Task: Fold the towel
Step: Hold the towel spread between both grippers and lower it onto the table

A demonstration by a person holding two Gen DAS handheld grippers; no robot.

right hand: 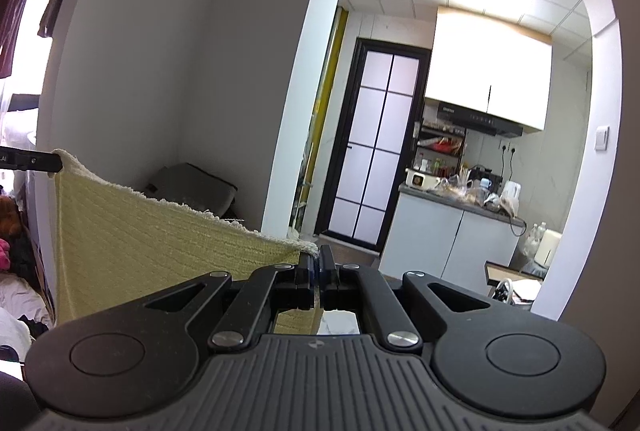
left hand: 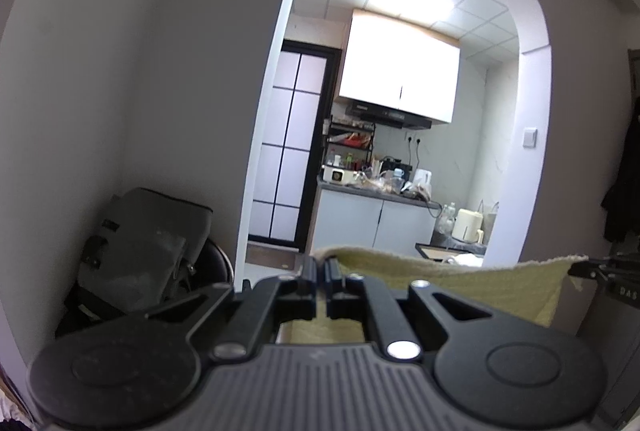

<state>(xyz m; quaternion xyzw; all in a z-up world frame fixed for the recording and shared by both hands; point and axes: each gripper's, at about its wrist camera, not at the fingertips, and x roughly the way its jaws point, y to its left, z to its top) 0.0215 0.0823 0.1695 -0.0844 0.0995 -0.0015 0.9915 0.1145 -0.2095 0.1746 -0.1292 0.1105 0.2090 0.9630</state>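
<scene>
Nearest in the left wrist view, the left gripper (left hand: 321, 267) has its jaws pinched tight on one top corner of the yellow towel (left hand: 472, 287). From there the cloth stretches toward 3 o'clock, where the right gripper (left hand: 576, 268) holds the other corner. In the right wrist view that gripper's jaws are likewise clamped on the towel's corner at centre, and the fabric runs out toward 9 o'clock, hanging in the air as a taut sheet. Farther off at 8 o'clock a grey bag (left hand: 152, 243) leans against the wall. Beyond the arched doorway (right hand: 304, 103), at 2 o'clock, stands a cluttered kitchen counter (right hand: 460, 199).
</scene>
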